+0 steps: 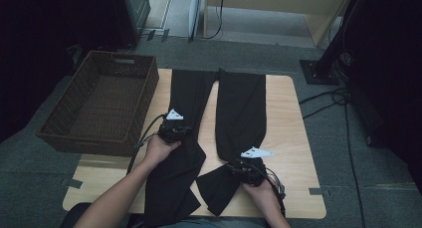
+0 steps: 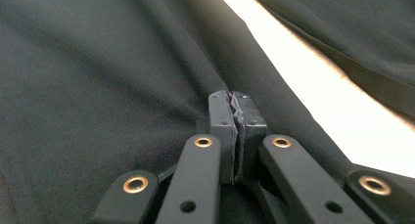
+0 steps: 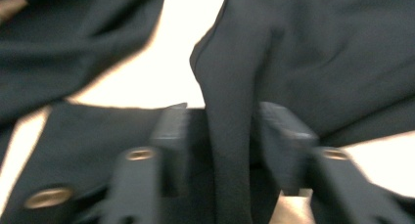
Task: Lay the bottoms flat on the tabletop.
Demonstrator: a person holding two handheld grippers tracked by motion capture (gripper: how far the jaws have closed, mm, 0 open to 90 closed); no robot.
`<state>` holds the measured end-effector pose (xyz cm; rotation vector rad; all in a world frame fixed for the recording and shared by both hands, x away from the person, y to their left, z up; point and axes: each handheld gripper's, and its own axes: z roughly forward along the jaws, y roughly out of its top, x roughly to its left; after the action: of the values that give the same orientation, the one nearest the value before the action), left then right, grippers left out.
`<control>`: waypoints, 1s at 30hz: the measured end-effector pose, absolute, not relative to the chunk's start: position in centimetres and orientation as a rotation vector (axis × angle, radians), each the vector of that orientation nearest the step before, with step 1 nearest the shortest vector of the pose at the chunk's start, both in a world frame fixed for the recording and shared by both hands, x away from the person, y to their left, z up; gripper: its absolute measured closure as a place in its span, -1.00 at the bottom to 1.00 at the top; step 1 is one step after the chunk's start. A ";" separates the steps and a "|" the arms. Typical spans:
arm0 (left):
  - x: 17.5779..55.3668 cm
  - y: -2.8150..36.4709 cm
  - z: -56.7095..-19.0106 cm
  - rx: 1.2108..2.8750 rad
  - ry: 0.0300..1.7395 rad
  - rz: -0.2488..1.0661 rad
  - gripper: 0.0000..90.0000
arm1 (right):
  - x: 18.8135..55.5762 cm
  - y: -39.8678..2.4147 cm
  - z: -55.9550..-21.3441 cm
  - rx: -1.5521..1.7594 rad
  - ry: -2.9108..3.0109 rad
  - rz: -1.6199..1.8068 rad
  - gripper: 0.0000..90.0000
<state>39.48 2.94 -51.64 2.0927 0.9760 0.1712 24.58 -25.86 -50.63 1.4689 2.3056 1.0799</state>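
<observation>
1. We see black trousers (image 1: 239,108) spread flat on the wooden surface (image 1: 286,123), both legs running away from the person toward the far edge, with a strip of bare wood between them
2. Our left gripper (image 1: 175,132) sits on the left trouser leg about halfway along it; in the left gripper view (image 2: 236,117) its jaws are pressed together, pinching a small ridge of the black fabric
3. Our right gripper (image 1: 246,169) is at the near end of the right trouser leg, close to the front edge of the surface, where the cloth is folded over into a loose flap
4. In the right gripper view (image 3: 230,136), which is blurred, a raised fold of the trousers stands between the jaws; they are partly apart with a gap showing on either side of the fold, so the pads are not pressing on it
5. Each gripper is held by a hand: the left hand (image 1: 160,149) and the right hand (image 1: 263,190) come in from the bottom of the high view
6. A brown woven basket (image 1: 102,101) sits at the left of the surface, just beside the left trouser leg, overhanging the edge
</observation>
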 end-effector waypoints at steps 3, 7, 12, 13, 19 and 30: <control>39.6 2.8 -51.7 2.078 0.982 0.166 0.97 | 25.3 -26.0 -50.3 1.504 2.309 1.053 0.97; 39.6 2.7 -51.7 2.084 0.976 0.173 0.97 | 26.7 -26.6 -47.1 1.486 2.254 1.125 0.98; 39.6 2.7 -51.8 2.075 0.982 0.167 0.97 | 29.3 -25.3 -43.3 1.426 2.249 1.166 0.98; 39.6 2.8 -51.8 2.074 0.981 0.166 0.97 | 30.2 -24.5 -42.7 1.407 2.277 1.161 0.97; 39.6 2.8 -51.8 2.080 0.972 0.169 0.96 | 34.8 -19.7 -43.1 1.364 2.371 1.119 0.86; 39.6 2.9 -51.8 2.078 0.969 0.168 0.96 | 34.8 -21.1 -45.1 1.369 2.310 1.160 0.71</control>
<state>39.56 2.89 -51.83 2.0780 0.9687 0.1681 34.77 -21.10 -45.13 1.3692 2.3101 1.1605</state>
